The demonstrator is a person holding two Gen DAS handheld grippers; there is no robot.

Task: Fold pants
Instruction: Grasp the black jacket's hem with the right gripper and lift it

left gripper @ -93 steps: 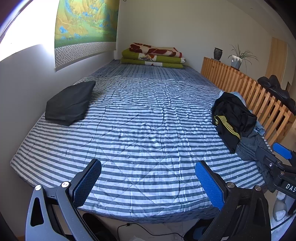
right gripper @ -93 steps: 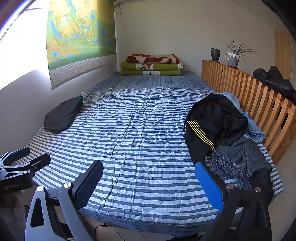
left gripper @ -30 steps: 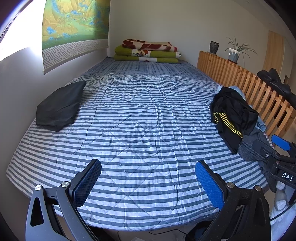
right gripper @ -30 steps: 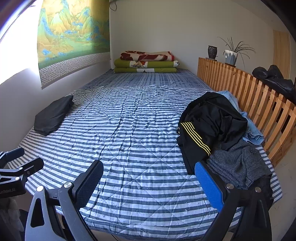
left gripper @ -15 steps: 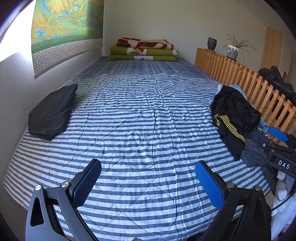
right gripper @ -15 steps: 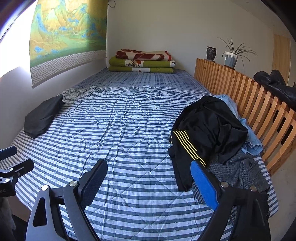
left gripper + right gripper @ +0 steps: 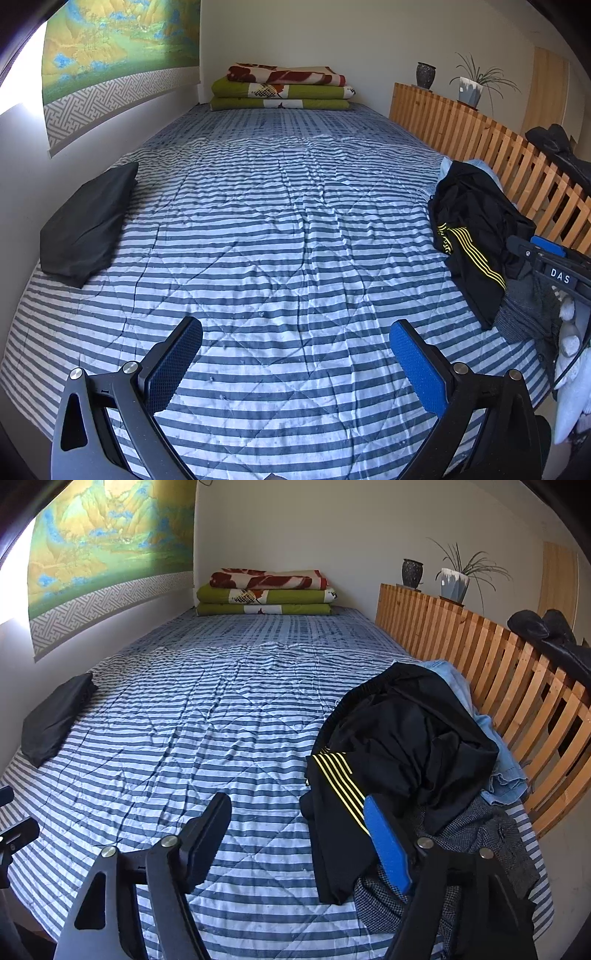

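Black pants with yellow side stripes [image 7: 399, 753] lie crumpled on top of a clothes pile at the bed's right edge; the left wrist view shows the same pants [image 7: 472, 229] far right. My right gripper [image 7: 299, 827] is open, its blue right pad close to the striped leg, nothing between its fingers. My left gripper [image 7: 295, 345] hangs open over bare striped quilt near the bed's front. The right gripper's body [image 7: 554, 266] shows in the left wrist view beside the pile.
A folded black garment [image 7: 88, 225] lies at the bed's left edge by the wall. Grey checked cloth [image 7: 476, 845] and blue denim [image 7: 498, 764] sit under the pants. A wooden slatted rail [image 7: 517, 679] lines the right side. Folded blankets [image 7: 280, 88] are stacked at the far end.
Both grippers have moved forward over the bed. The right gripper has swung toward the clothes pile, so the striped pants now sit just ahead of its right finger. Both stay open.
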